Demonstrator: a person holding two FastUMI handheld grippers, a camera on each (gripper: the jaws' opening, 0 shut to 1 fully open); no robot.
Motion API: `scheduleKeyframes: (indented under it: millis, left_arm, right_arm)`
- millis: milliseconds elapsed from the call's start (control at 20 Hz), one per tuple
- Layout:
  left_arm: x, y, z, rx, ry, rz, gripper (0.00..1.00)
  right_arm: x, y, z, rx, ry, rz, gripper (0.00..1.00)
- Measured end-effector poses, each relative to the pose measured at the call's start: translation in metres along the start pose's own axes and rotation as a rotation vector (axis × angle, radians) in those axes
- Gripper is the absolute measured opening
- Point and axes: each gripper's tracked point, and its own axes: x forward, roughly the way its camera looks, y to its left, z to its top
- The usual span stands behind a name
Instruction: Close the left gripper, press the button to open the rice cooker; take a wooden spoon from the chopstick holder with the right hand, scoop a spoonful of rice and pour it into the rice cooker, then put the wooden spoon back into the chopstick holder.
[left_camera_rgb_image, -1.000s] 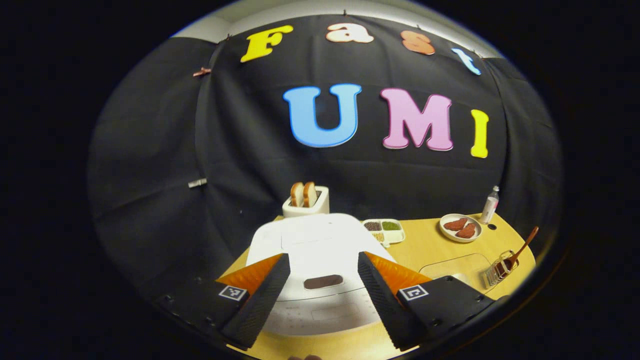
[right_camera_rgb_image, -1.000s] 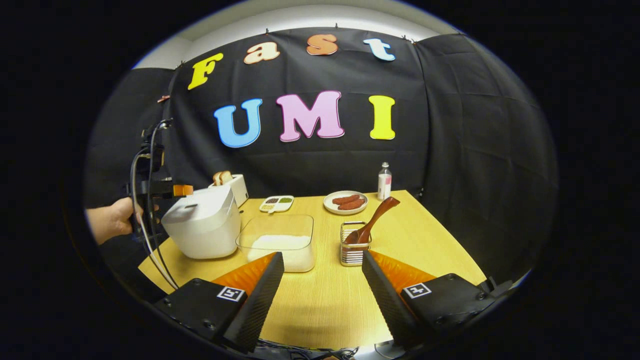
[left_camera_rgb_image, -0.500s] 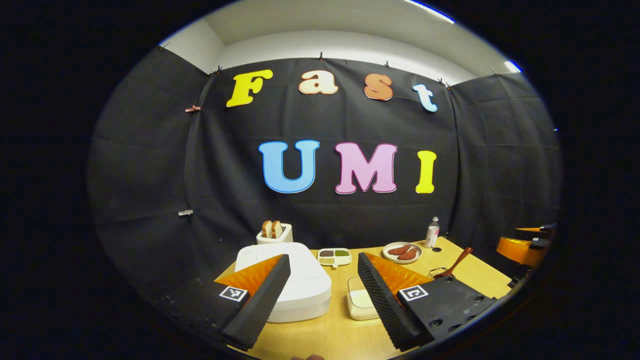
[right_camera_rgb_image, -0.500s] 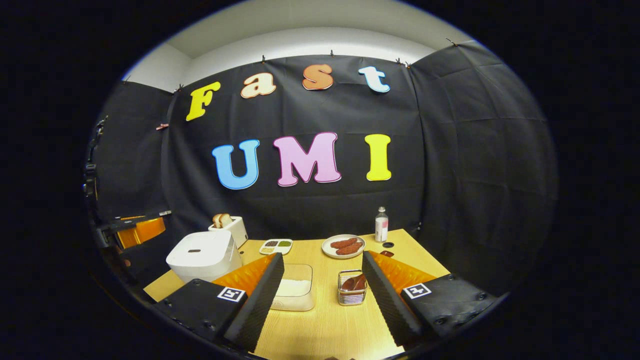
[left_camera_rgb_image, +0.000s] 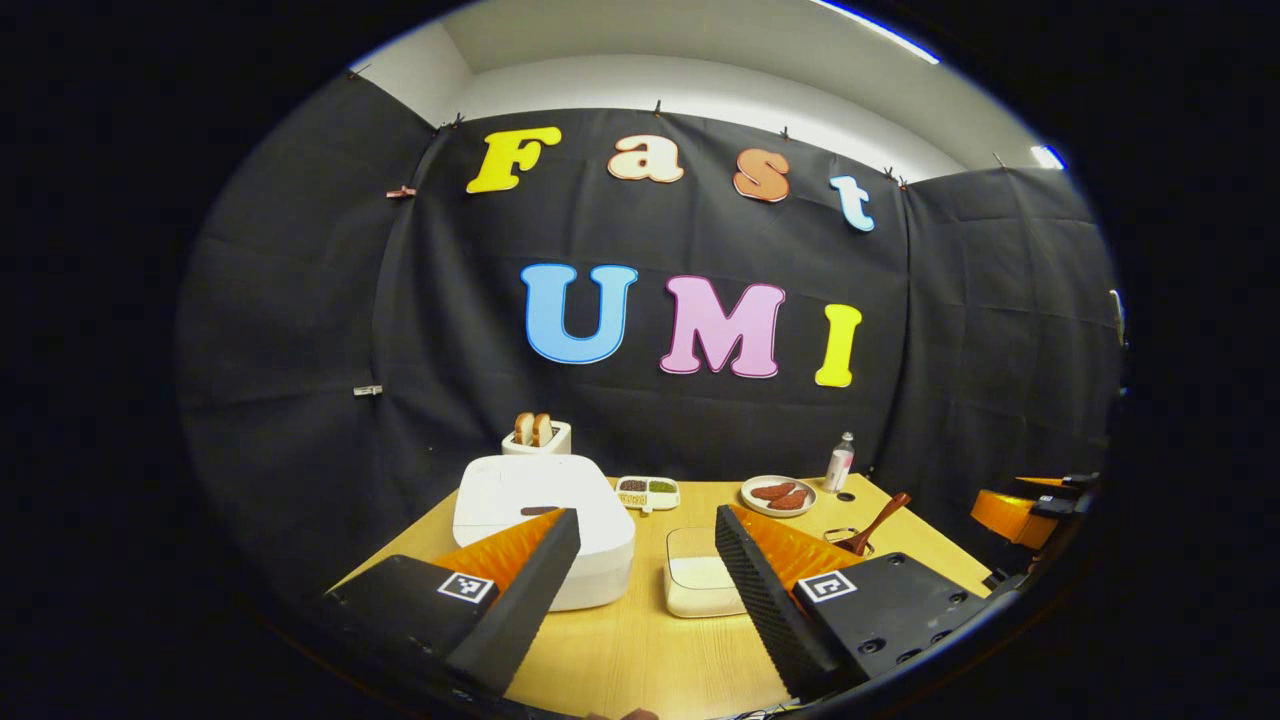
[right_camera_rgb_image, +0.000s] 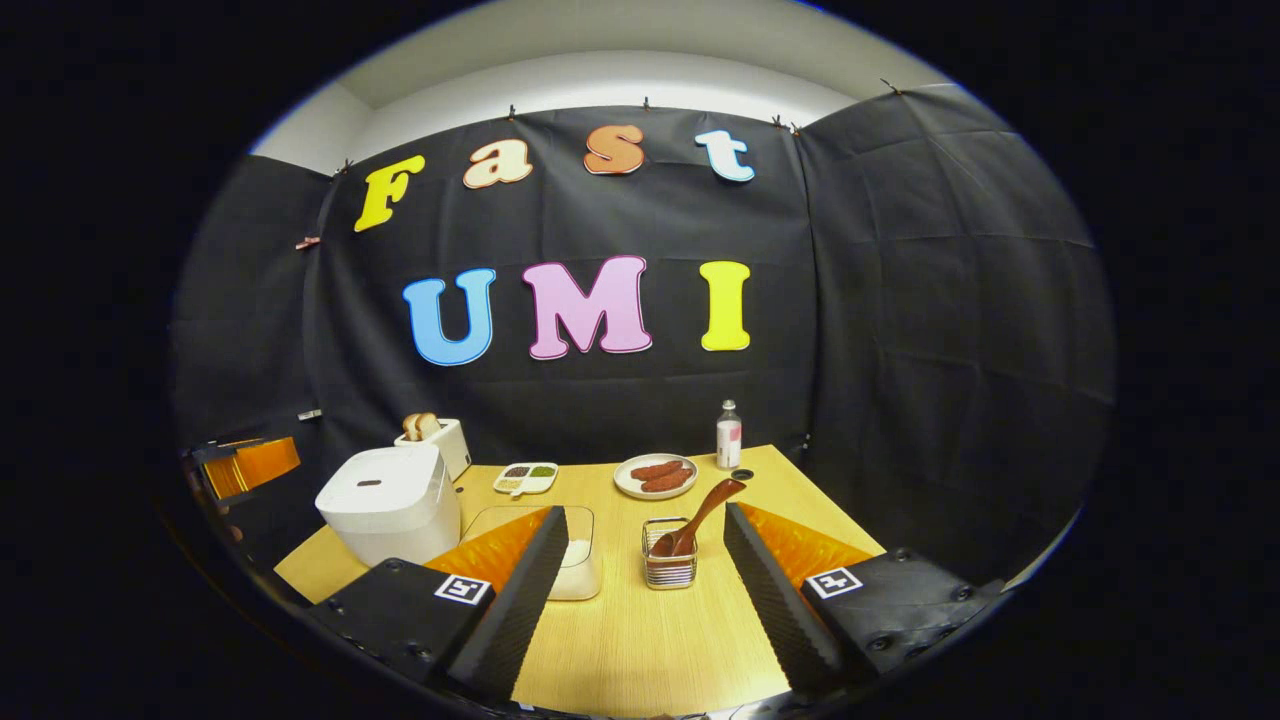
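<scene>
Both claws held wide open and empty above the bench (right_camera_rgb_image: 640, 640).
Closed rice cooker (right_camera_rgb_image: 385, 500) at left; rice container (right_camera_rgb_image: 580, 570) beside it; wooden spoon (right_camera_rgb_image: 700, 515) leaning in chopstick holder (right_camera_rgb_image: 668, 565); left claw (left_camera_rgb_image: 640, 585); right claw (right_camera_rgb_image: 645, 585).

The left claw (left_camera_rgb_image: 646, 600) had two long wedge-shaped fingers (left_camera_rgb_image: 520, 600) with ribbed inner faces, each set on a black block. Each block carried a small square black-and-white marker (left_camera_rgb_image: 466, 586) near the finger's root, and round screw heads (left_camera_rgb_image: 868, 645) showed along the outer edge. The right claw (right_camera_rgb_image: 646, 600) was built the same way: two ribbed wedge fingers (right_camera_rgb_image: 775, 600), black blocks, a square marker (right_camera_rgb_image: 838, 581) on each and screws (right_camera_rgb_image: 418, 652) at the rim. Farther off in the right gripper view, the left claw's body showed as orange plates in a black frame.
</scene>
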Motion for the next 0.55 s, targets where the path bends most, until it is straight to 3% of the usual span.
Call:
scheduleKeyframes:
  millis: [550]
  left_arm:
    - [-0.013,0.024,0.001,0.01,-0.012,0.059,0.96]
  right_arm:
    - [0.026,0.03,0.016,-0.003,0.014,0.059,0.99]
